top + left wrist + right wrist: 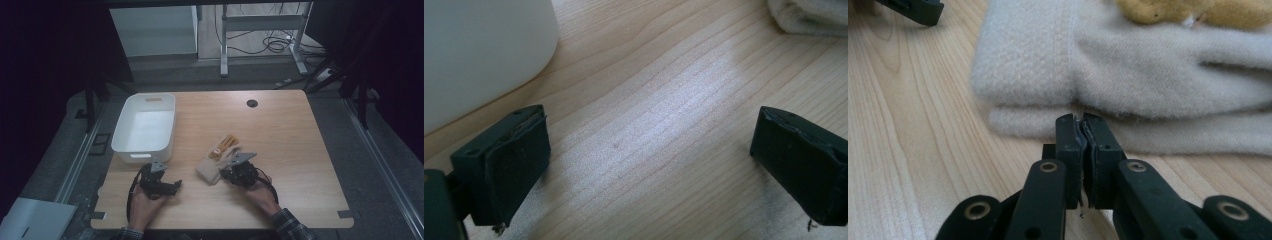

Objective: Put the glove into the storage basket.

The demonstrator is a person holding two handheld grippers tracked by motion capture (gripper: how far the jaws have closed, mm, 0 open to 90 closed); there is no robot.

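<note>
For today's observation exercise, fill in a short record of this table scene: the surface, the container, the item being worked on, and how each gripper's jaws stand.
surface: wooden table
container: white bin, far left of the table, nothing visible inside
item: cream gloves stacked, yellow patches on the far part
left gripper: jaws wide open over bare wood, beside the bin
right gripper: jaws shut, tips at the gloves' near edge, nothing seen between them

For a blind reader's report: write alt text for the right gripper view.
The right gripper, its black jaws shut together with nothing between them, points at the edge of a cream glove lying on the wooden table. Mustard-yellow fabric lies beyond the glove.
</note>
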